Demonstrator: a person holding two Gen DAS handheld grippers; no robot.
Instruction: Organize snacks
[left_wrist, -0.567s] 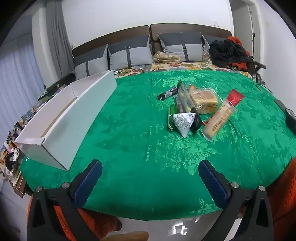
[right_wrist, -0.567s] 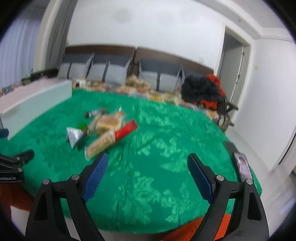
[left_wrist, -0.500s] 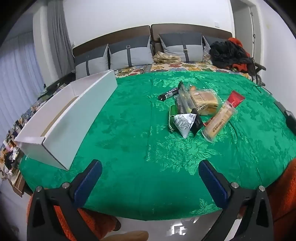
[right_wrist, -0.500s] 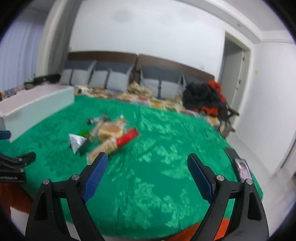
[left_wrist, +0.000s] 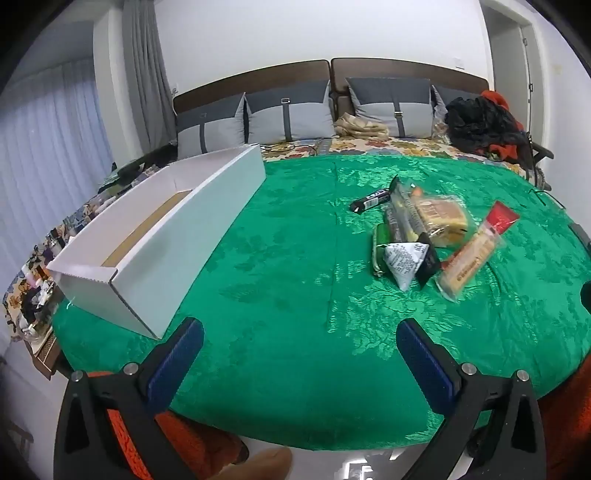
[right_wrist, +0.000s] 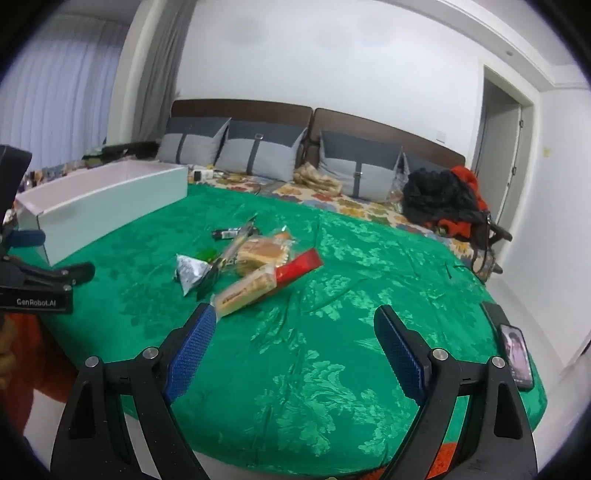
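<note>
Since half a second ago, our right tool (right_wrist: 291, 336) has tipped down and drawn closer to the snack pile, while the left view has hardly shifted. Both tools stand wide with nothing between the blue pads: the left tool (left_wrist: 299, 350) hovers over the near edge of the green cloth (left_wrist: 280, 280), and the right one hangs just short of the snacks.

We see the snacks heaped together on the green-covered bench, well apart from the long white cardboard box (left_wrist: 159, 236) that lies open at our left. Nearest us lies a long clear pack of biscuits with a red end (right_wrist: 266, 280). Behind it sits a clear bag of cake or bread (right_wrist: 264, 253). A small silver triangular packet (right_wrist: 190, 271) lies to the left, touching a dark wrapper. A black bar (left_wrist: 371, 200) lies at the far side, and a green packet (left_wrist: 379, 251) is partly buried.

We judge all of these light and crinkly, their film slippery. The biscuits are likely brittle and the cake soft, so a gentle squeeze suits them. The biscuit pack looks best taken across its narrow width near the middle. The silver packet looks best pinched at its flat sealed edge.
</note>
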